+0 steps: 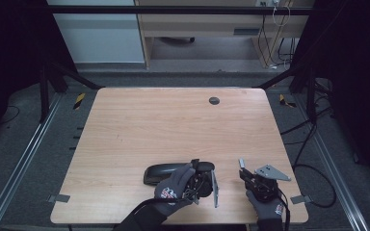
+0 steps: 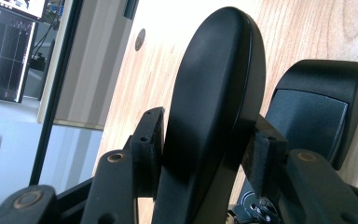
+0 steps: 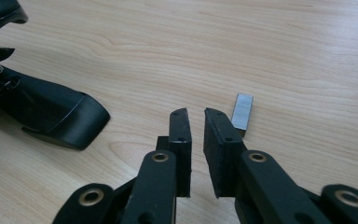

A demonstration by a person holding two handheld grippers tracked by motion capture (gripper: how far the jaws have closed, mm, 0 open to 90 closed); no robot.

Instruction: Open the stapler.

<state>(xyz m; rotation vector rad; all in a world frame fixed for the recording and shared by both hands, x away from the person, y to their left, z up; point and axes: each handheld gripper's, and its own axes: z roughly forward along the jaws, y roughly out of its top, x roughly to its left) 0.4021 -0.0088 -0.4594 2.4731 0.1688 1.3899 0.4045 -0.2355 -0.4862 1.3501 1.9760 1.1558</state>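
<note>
Stapler reloading, apparent loading step. The left gripper has its jaws clamped on the raised black top arm of a stapler, whose base lies on the near part of the wooden table. The right gripper, jaws nearly together and holding nothing, hovers just beside a strip of staples lying flat to the stapler's right. Judged next: part the right jaws, pinch the strip by its long sides, and carry it to the opened magazine.
</note>
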